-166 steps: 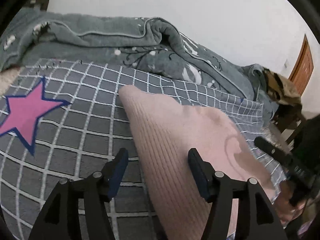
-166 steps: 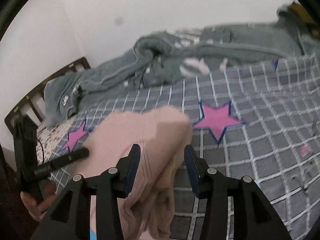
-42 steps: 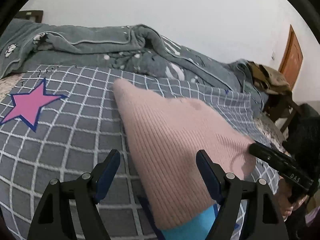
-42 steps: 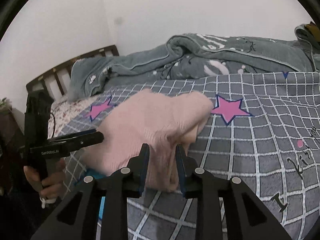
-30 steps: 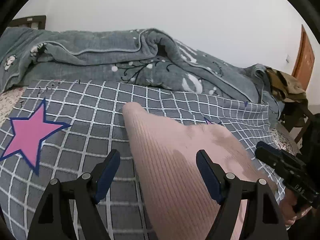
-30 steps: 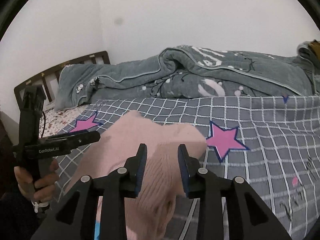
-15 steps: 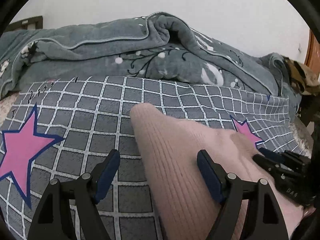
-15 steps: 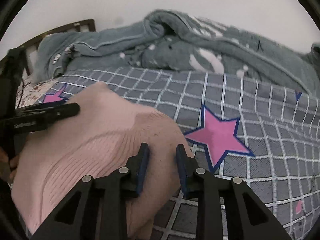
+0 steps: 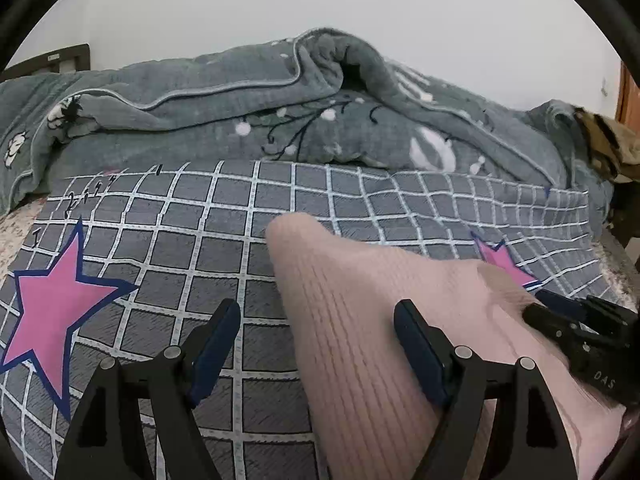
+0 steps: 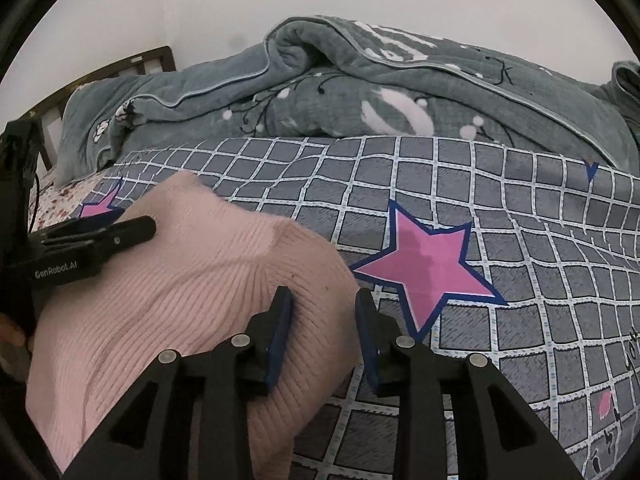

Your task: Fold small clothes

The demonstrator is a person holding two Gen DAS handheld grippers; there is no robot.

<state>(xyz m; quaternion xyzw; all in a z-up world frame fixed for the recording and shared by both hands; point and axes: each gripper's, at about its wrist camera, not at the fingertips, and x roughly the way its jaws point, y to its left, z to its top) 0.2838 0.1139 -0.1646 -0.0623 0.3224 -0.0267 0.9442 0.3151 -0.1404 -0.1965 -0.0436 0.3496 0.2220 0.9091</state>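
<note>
Pink ribbed garment (image 9: 360, 320) lies on the checked grey bedsheet (image 9: 192, 248), bare sheet running toward 12 o'clock up to the rumpled grey blanket (image 9: 280, 120), and toward 3 o'clock past a pink star (image 10: 424, 268). Left gripper (image 9: 318, 338) is spread wide with nothing in it, the garment's long edge between its fingers. Right gripper (image 10: 324, 328) has its jaws narrowed on the garment's bunched corner, at 4 o'clock from the left.
</note>
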